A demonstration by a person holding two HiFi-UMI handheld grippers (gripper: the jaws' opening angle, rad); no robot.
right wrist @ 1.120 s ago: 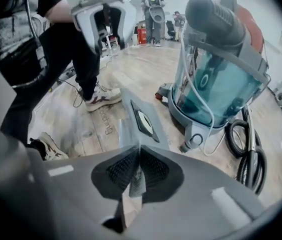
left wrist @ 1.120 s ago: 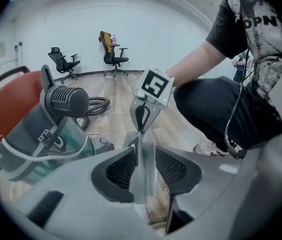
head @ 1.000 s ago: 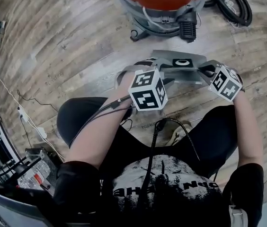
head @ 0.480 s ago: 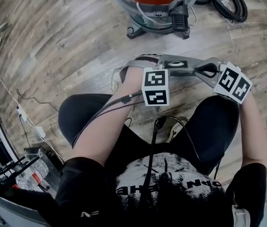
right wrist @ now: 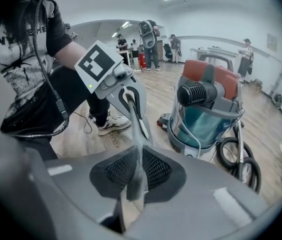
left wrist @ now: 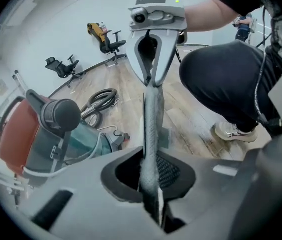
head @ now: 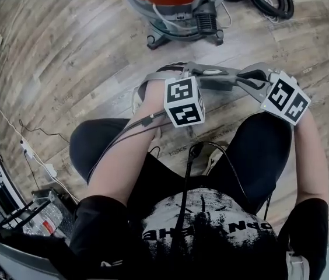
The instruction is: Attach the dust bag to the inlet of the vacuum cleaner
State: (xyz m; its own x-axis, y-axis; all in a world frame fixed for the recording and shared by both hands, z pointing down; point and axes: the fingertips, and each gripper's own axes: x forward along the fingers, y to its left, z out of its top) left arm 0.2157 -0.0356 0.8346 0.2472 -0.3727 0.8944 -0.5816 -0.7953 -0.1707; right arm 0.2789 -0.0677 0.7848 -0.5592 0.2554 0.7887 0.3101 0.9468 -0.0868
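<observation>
1. Head view: the flat grey fabric dust bag [head: 214,77] is held above the wooden floor [head: 77,57], short of the orange-lidded vacuum cleaner [head: 173,2].
2. The left hand-held gripper [left wrist: 151,194] has just closed narrow onto one bag edge. The right hand-held gripper [right wrist: 133,181] pinches the opposite edge, its jaws just eased slightly.
3. Risk: the loosened right pinch could let the bag slip free.

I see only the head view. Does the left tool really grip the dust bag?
Observer: Yes. In the left gripper view the left tool has just been closing, and its pads pinch the edge of the dust bag.
Operator: And the right tool?
Observer: It has just been opening slightly, yet its pads press on the bag's other end.
Operator: Is anybody near the vacuum cleaner?
Observer: The right gripper view shows people standing far behind it, at the room's back.
</observation>
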